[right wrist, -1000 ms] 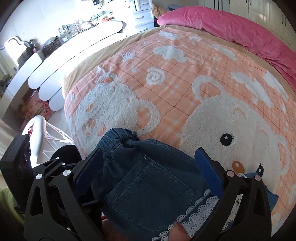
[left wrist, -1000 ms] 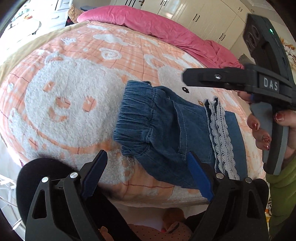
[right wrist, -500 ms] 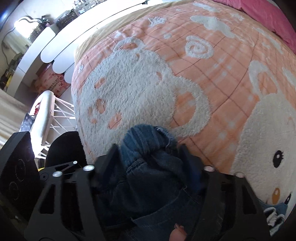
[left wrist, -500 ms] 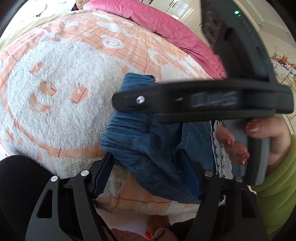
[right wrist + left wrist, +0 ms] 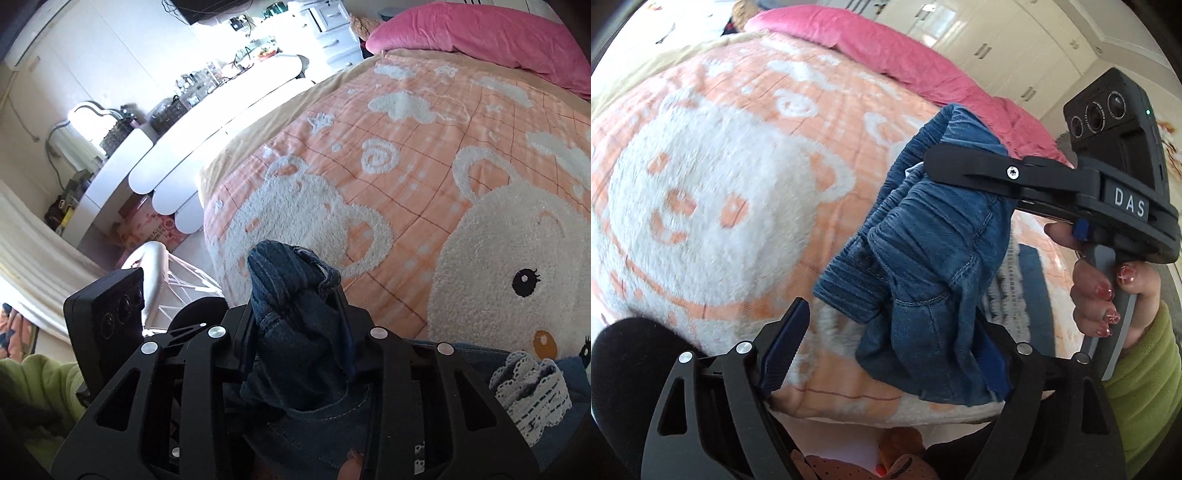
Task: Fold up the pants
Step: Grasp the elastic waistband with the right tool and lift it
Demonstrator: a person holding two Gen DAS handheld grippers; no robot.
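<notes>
The pants (image 5: 934,251) (blue denim, with a gathered elastic waistband) hang bunched above the near edge of the bed (image 5: 713,192), lifted at the waistband by the right gripper (image 5: 299,328). Its jaws are closing and pinch a thick wad of denim between them; in the left wrist view the same gripper reaches in from the right, held by a hand (image 5: 1108,288) in a green sleeve (image 5: 1141,373). The lower part of the pants drapes down to the blanket, where a strip of white lace trim (image 5: 528,391) lies at the near right. The left gripper (image 5: 886,354) sits below the hanging cloth with its jaws spread and opening; the denim seems to brush its right jaw, though the overlap makes contact hard to judge. A pink quilt (image 5: 905,62) lies along the far side of the bed.
</notes>
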